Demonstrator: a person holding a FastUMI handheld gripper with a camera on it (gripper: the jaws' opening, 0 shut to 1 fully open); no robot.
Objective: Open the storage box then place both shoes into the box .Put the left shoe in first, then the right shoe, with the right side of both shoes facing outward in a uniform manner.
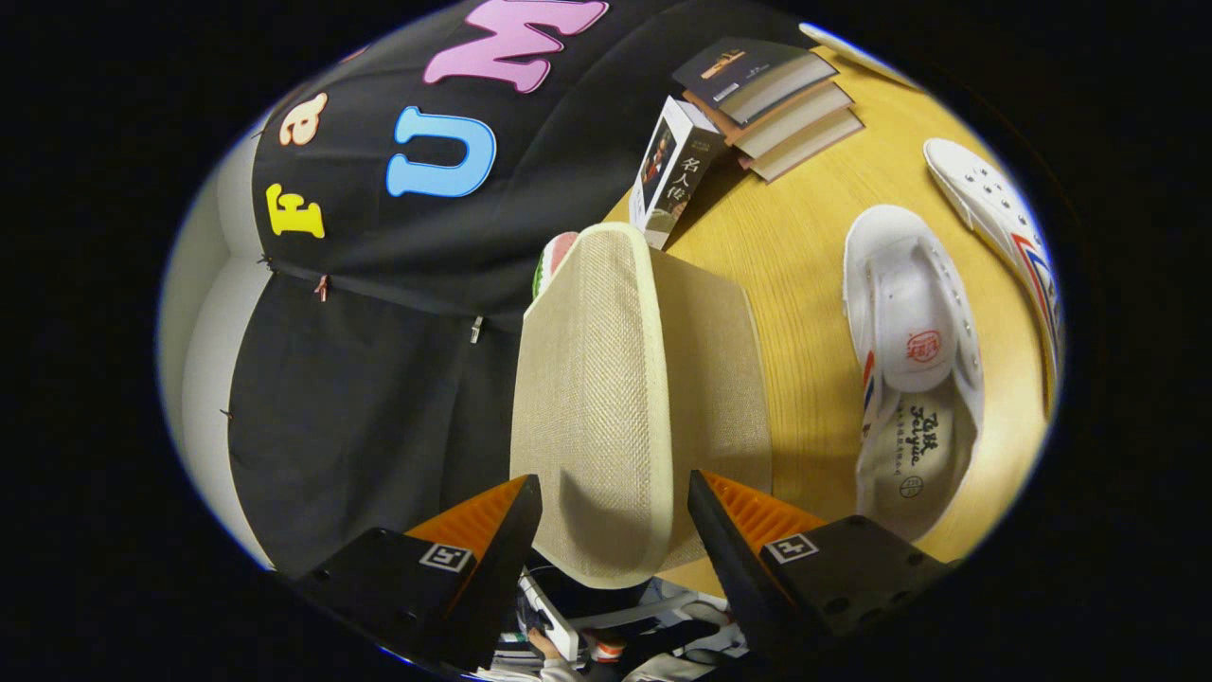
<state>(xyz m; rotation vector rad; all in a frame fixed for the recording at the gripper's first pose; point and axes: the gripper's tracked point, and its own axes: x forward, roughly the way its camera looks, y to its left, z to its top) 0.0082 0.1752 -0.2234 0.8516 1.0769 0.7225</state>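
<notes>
Beige woven fabric covers the storage box [653, 379], which stands on the wooden desk [805, 256]. Its lid [592, 398] has a pale cream border and reaches down between the two fingers of the tool [615, 530]. The fingers are spread, one on each side of the lid's near end. A narrow gap shows beside each finger, so I cannot say that they press on the lid; whether the lid is lifted from the box body is also not clear from this view.

Beyond the box, near the far edge of the desk, a white book [674, 172] stands upright and tilted, just beside the box. Next to it is a stack of books [772, 99] with a dark cover on top. A small red and green thing [554, 260] shows behind the lid, too hidden to name.

Beside the box, with a strip of bare desk between them, lies a white shoe [909, 369] with red and blue stripes on its side. Its opening faces the camera, and the printed insole is visible. A second white shoe [1004, 227], also with red and blue stripes, lies further out, towards the desk edge, apart from the first shoe.

Below the fingers, under the desk edge, a person's hand [544, 649] shows partly.
</notes>
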